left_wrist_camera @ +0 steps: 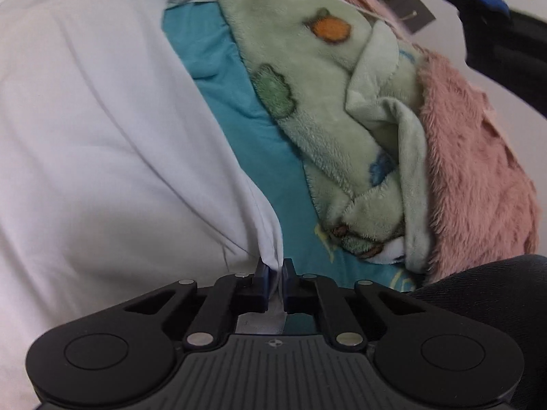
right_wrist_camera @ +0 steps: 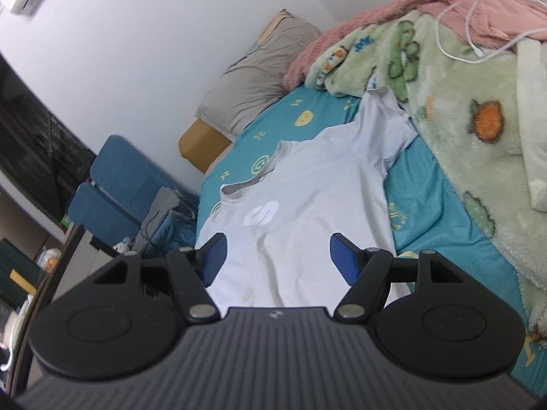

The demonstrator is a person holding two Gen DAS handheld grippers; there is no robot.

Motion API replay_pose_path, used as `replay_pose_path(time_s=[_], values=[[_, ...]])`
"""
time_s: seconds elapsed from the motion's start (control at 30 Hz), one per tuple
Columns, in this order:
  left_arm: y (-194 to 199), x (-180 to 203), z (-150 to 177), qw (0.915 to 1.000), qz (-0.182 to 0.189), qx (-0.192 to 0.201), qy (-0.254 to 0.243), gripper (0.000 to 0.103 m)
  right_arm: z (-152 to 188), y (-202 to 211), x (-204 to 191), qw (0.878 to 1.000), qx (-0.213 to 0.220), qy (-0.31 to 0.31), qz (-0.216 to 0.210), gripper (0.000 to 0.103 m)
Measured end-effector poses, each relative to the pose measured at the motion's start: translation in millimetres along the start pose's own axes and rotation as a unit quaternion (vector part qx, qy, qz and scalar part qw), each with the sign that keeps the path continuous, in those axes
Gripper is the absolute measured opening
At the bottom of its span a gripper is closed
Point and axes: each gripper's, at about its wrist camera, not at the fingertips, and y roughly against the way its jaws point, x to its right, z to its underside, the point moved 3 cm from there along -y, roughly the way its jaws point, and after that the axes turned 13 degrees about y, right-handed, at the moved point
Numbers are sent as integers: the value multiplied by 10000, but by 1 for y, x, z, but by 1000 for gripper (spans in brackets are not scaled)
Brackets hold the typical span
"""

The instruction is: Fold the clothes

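Note:
A white T-shirt (right_wrist_camera: 301, 205) with a pale logo lies spread on the teal bed sheet (right_wrist_camera: 430, 184), collar toward the far left and one sleeve toward the blanket. In the left wrist view the shirt (left_wrist_camera: 102, 119) fills the left side. My left gripper (left_wrist_camera: 275, 266) is shut on the shirt's edge, and the cloth bunches between the blue pads. My right gripper (right_wrist_camera: 277, 256) is open and empty, held above the shirt's lower part.
A green fleece blanket (right_wrist_camera: 478, 109) with a pink fuzzy one (left_wrist_camera: 471, 171) lies heaped along the shirt's right side, with white cables on it. A grey pillow (right_wrist_camera: 259, 78) sits at the bed's head. Blue chairs (right_wrist_camera: 119, 184) stand beside the bed.

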Motion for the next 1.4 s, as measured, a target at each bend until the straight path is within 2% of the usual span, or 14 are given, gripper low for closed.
replay_pose_path(time_s=[0.13,0.17,0.23,0.27,0.3,0.4,0.53,0.7,0.8,0.9,1.03,1.2,1.27,1.4], values=[[-11,-1,-3,9999,-135,-10,-34,9,1,-10,19,9999,-68,-76,100,70],[-8,-2,-3,9999,-149,47,-33,14,2,-12,23,9998,-94,-93,120,70],[1,-4,-2,9995,-245,215,-37,33,3,-17,30,9997,-133,-127,156,70],[8,-5,-2,9989,-338,333,-44,52,4,-19,31,9997,-116,-122,165,70],[15,-6,-1,9980,-430,451,-50,66,3,-19,31,9998,-59,-82,166,70],[43,-14,-3,9933,-690,922,-86,75,0,-17,29,9997,147,60,164,70],[82,-30,-10,9817,-1137,1525,46,78,-4,-15,23,9985,402,318,169,69],[133,-47,-13,9593,-1641,2296,41,82,-4,-22,25,9980,451,381,245,69],[158,-54,-12,9457,-1753,2735,111,83,-7,-32,35,9988,427,111,228,69],[180,-69,-8,9358,-1641,3099,379,83,-20,-53,53,9981,312,-510,168,69],[195,-97,-5,9275,-1510,3308,868,83,-37,-96,85,9899,268,-1385,121,70],[209,-133,-5,9155,-1470,3472,1406,83,-22,-164,134,9693,25,-2455,135,69],[211,-142,-8,9090,-1629,3562,1425,83,-16,-187,147,9653,35,-2604,210,70],[213,-157,-16,8978,-1884,3702,1464,83,-15,-227,165,9681,177,-2447,504,70]])
